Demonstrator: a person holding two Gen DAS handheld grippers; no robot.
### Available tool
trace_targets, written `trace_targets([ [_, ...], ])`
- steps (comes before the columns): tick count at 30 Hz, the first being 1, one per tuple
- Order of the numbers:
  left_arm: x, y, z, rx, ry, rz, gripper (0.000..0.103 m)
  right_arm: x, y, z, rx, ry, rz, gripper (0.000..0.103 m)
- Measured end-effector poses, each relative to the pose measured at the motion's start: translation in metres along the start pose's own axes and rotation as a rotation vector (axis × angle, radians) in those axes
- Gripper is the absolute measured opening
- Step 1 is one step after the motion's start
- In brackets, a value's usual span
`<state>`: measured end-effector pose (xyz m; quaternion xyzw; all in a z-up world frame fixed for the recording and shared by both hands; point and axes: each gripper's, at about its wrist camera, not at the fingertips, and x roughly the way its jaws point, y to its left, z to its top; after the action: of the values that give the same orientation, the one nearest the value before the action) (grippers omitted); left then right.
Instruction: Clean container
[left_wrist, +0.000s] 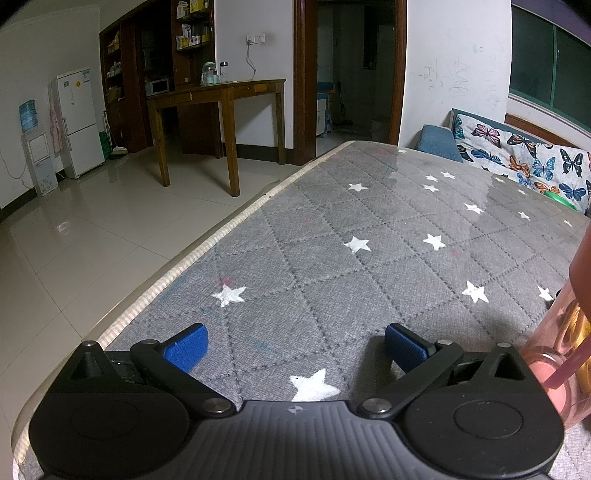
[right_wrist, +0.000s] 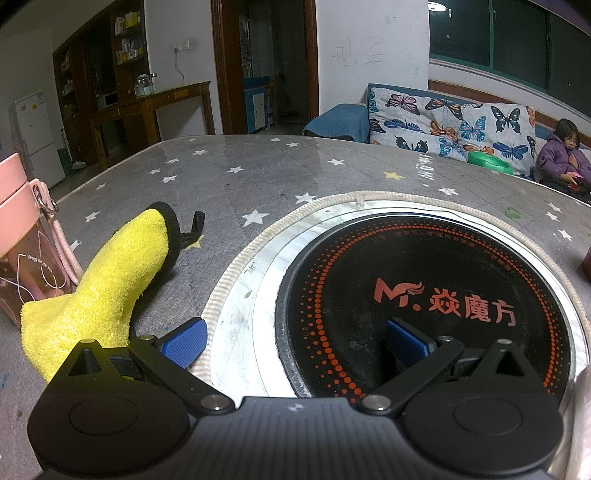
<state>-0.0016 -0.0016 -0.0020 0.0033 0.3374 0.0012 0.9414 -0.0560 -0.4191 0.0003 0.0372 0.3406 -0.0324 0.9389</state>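
Note:
A pink see-through bottle (right_wrist: 26, 254) with a pink lid and strap stands on the grey star-patterned table at the far left of the right wrist view. The same bottle (left_wrist: 569, 339) fills the right edge of the left wrist view. A yellow cloth (right_wrist: 107, 291) with a black edge lies beside it, between the bottle and the round cooktop. My left gripper (left_wrist: 295, 349) is open over bare tablecloth, left of the bottle. My right gripper (right_wrist: 295, 341) is open too, its left finger near the cloth, its right finger over the cooktop.
A round black induction cooktop (right_wrist: 436, 295) with red lettering sits in a metal ring in the table (left_wrist: 332, 229). The table's left edge drops to a tiled floor (left_wrist: 92, 229). A butterfly-print sofa (right_wrist: 450, 125) with a seated person (right_wrist: 561, 155) lies beyond the table.

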Motion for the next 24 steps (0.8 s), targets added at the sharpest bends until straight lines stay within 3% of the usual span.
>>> trace_targets([
  [11,0.0,0.0,0.0,0.0,0.0,0.0,0.103,-0.027,-0.009,0.0,0.045,-0.044,0.007,0.103],
  [17,0.0,0.0,0.0,0.0,0.0,0.0,0.103,-0.053,-0.012,0.009,0.067,-0.098,0.061,0.103],
  [24,0.0,0.001,0.0,0.0,0.0,0.0,0.103,-0.056,0.006,0.007,0.022,-0.079,0.114,0.103],
])
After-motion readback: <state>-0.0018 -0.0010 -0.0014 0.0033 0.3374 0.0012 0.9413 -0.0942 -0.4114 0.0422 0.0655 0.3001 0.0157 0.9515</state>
